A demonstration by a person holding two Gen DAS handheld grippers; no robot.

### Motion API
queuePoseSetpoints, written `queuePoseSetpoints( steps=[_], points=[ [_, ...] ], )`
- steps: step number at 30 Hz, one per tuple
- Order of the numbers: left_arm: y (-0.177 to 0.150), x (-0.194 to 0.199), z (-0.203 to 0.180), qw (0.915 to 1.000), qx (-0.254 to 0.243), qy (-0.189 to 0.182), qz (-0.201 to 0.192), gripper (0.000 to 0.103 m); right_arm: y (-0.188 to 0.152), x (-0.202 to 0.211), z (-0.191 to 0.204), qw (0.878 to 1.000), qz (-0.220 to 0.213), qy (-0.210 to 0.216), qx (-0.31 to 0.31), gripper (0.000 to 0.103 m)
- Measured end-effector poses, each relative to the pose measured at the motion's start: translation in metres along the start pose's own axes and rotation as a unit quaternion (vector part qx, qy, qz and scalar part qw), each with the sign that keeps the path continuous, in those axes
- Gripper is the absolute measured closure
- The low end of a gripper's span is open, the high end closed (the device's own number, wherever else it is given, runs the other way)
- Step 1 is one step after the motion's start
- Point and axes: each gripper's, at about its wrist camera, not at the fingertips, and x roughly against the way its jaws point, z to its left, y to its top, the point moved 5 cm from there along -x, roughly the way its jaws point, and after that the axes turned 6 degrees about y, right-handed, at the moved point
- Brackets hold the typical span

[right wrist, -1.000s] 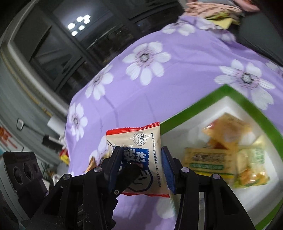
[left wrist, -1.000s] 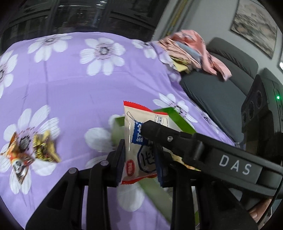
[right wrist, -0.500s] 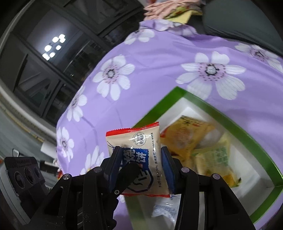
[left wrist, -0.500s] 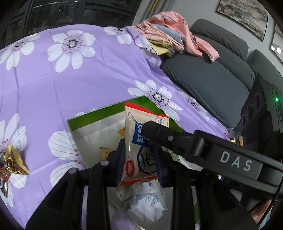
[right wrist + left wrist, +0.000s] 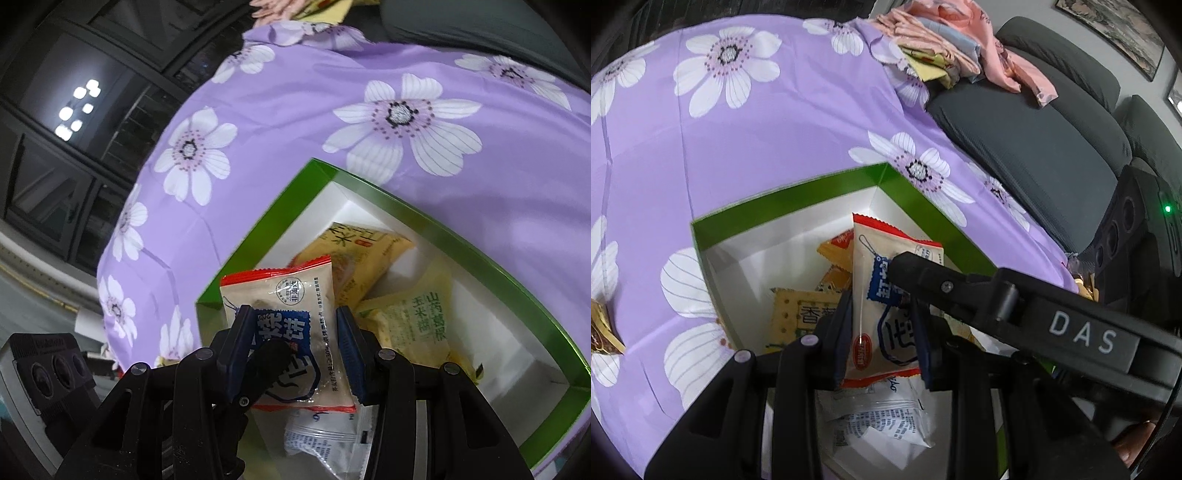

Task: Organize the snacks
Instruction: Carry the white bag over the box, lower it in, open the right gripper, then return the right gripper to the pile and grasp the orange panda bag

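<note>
A beige snack packet [image 5: 882, 295] [image 5: 295, 325] with red edges and a blue label hangs over an open green-rimmed white box [image 5: 783, 199] [image 5: 258, 236]. My left gripper [image 5: 882, 339] is shut on the packet's thin faces. My right gripper [image 5: 291, 350] is shut on the same packet across its width; its black arm marked DAS [image 5: 997, 295] reaches in from the right. The left gripper's finger [image 5: 269, 358] shows as a black tip against the packet's label. Several packets lie in the box: yellow ones [image 5: 351, 251], a green-lettered one [image 5: 417, 321], a cracker pack [image 5: 801, 314] and a white one [image 5: 882, 417].
The box sits on a purple cloth with white flowers [image 5: 738, 129]. A gold-wrapped candy [image 5: 602, 332] lies on the cloth at the left edge. A grey sofa [image 5: 1034, 147] with a pile of folded clothes [image 5: 960, 48] stands beyond the table's right side.
Both grippers, still holding the packet, have moved from above the cloth to over the box and come lower. The box now lies directly beneath the packet.
</note>
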Motion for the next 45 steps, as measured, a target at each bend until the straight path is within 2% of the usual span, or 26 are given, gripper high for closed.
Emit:
queuePoseSetpoints(
  steps=[5,19,30,33,37,39,41,43,44,45],
  points=[
    [-0.003,-0.009,-0.004,0.9999,0.001,-0.002,0.016,0.075,0.0,-0.003,-0.009,1.0,0.007,-0.023,-0.01,0.055],
    [-0.009,-0.026,-0.005,0.9981,0.02,-0.009,0.058,0.075,-0.002,-0.008,-0.028,0.998,0.023,-0.042,-0.047,0.055],
    [-0.01,-0.027,-0.006,0.9978,0.027,-0.011,0.059,0.075,-0.001,-0.008,-0.03,0.997,0.02,-0.05,-0.054,0.055],
    [-0.008,-0.024,-0.004,0.9974,0.035,0.003,0.063,0.074,0.0,-0.006,-0.027,0.997,0.012,-0.06,-0.04,0.055],
    [-0.002,-0.005,0.0,0.9984,0.043,0.004,0.036,0.071,0.004,0.003,-0.02,0.997,-0.013,-0.073,-0.017,0.054],
    [0.0,0.006,0.001,0.9988,0.038,0.01,0.028,0.068,0.005,0.007,-0.015,0.998,-0.023,-0.062,-0.011,0.046],
    [0.002,0.016,0.003,0.9992,0.031,0.02,0.016,0.064,0.005,0.008,-0.01,0.998,-0.031,-0.055,-0.007,0.044],
    [0.002,0.031,0.01,0.999,0.034,0.029,-0.001,0.053,0.006,0.01,-0.003,0.998,-0.039,-0.05,0.001,0.043],
    [0.001,0.04,0.015,0.9987,0.039,0.03,-0.01,0.051,0.006,0.01,0.001,0.998,-0.045,-0.047,0.006,0.042],
    [0.002,0.046,0.018,0.9985,0.043,0.03,-0.014,0.047,0.006,0.011,0.005,0.998,-0.051,-0.042,0.011,0.038]
  ],
)
